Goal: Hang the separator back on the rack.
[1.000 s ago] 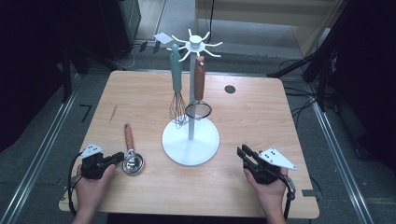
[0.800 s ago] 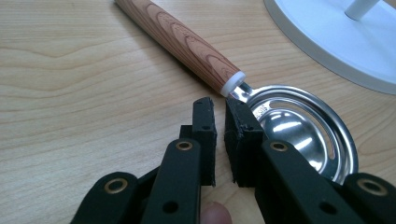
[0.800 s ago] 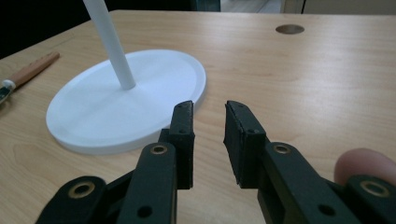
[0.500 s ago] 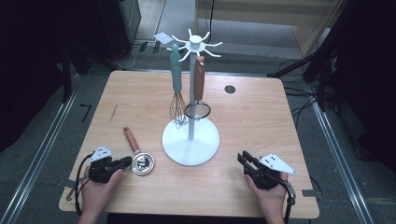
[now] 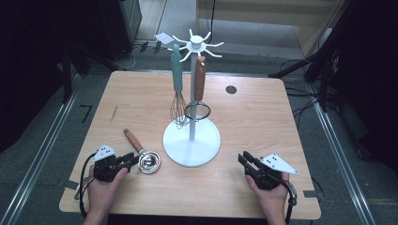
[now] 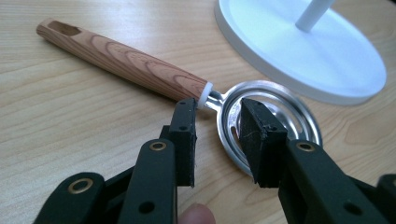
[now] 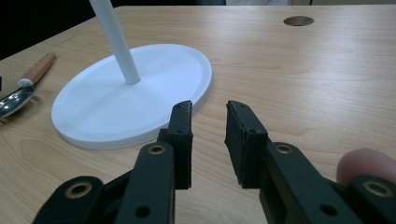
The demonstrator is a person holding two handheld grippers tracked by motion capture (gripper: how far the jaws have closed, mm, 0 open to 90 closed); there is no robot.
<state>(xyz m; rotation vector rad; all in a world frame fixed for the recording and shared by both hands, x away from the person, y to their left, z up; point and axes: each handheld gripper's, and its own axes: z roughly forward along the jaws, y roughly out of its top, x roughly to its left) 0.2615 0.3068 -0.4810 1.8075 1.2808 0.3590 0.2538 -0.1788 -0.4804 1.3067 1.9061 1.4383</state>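
On the tabletop, the wood-handled metal strainer lies just left of the white rack's base, the left gripper at its bowl rim with fingers just opened and gripping nothing, while the right gripper rests with fingers apart and empty.

You have one white stand on the table, and two utensils hang from it: one whisk with a teal handle and one wood-handled strainer. One more wood-handled utensil (its metal bowl beside the stand's base) lies flat, so you count three utensils in all. You hold two grippers, one left gripper and one right gripper.
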